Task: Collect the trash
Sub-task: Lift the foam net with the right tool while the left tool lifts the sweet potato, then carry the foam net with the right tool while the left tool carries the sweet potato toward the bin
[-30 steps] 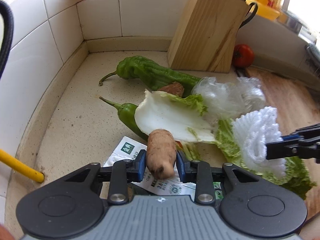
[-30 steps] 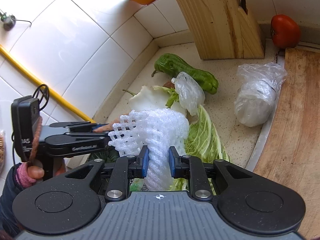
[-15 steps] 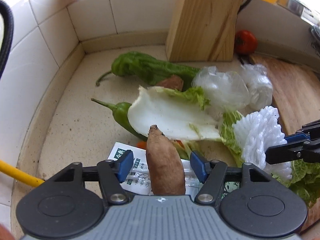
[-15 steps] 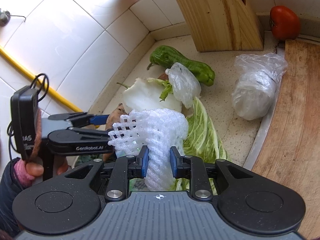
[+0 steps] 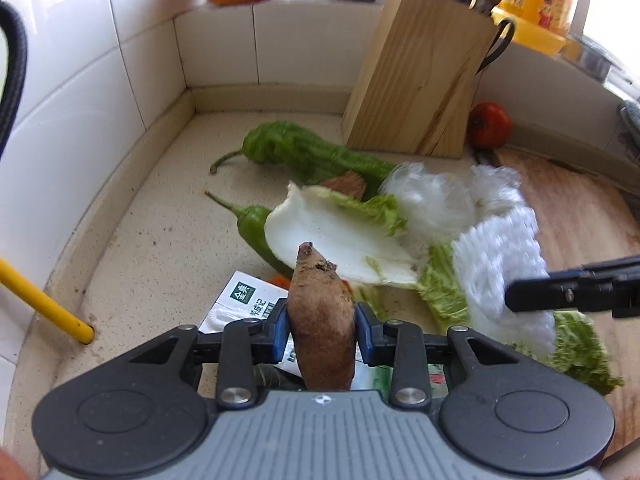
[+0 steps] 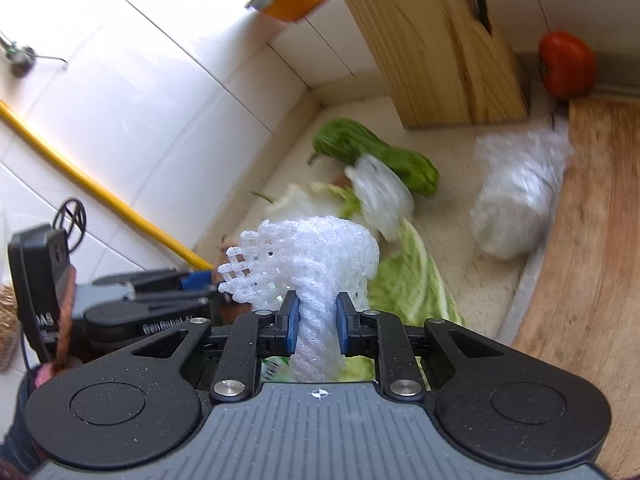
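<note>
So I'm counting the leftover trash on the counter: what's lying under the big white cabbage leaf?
Under the cabbage leaf one green pepper pokes out at the left, and a brown root piece shows at its far edge. Anything else beneath it is covered.

Speckled counter (image 5: 160,248) holds peppers (image 5: 312,156), cabbage leaves (image 5: 340,236).

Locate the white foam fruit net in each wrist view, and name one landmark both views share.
Left wrist view: the white foam fruit net is at the right, mid-height, pinched by the right gripper entering from the right edge.
Right wrist view: it sits at lower centre, clamped between the blue pads.
Shared landmark: the wooden knife block by the tiled wall.
</note>
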`<act>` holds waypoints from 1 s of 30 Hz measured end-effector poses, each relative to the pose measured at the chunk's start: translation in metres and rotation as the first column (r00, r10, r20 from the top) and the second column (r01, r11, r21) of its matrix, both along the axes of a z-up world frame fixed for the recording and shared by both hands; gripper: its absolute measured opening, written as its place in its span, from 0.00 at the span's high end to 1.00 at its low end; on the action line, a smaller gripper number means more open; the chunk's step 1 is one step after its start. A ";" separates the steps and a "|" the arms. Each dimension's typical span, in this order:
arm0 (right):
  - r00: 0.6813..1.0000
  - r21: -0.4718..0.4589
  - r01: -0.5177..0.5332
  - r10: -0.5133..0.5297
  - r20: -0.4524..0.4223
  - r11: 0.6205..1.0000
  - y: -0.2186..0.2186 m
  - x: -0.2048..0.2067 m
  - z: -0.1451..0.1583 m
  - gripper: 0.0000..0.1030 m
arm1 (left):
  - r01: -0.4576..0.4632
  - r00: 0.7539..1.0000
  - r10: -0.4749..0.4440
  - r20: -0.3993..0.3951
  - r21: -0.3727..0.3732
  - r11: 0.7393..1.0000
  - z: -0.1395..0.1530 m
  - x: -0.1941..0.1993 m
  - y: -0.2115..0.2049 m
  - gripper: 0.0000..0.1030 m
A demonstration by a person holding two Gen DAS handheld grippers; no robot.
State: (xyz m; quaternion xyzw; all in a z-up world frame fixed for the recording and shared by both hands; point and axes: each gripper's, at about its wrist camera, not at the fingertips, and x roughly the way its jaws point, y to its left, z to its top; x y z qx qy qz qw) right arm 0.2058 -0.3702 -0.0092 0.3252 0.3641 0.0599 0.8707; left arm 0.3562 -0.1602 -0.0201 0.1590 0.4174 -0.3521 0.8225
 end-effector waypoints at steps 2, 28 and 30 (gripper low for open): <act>1.000 0.000 -0.009 0.010 0.027 1.000 0.003 0.000 0.008 0.76 | -0.005 1.000 0.005 0.016 -0.015 1.000 0.009 -0.005 0.003 0.70; 0.947 -0.010 -0.307 0.306 0.100 0.952 0.094 0.018 0.036 0.76 | -0.252 0.962 0.260 0.089 -0.093 0.963 0.045 -0.069 0.091 0.70; 0.945 -0.013 -0.311 0.311 0.103 0.950 0.095 0.018 0.038 0.76 | -0.258 0.960 0.266 0.090 -0.097 0.961 0.045 -0.072 0.092 0.70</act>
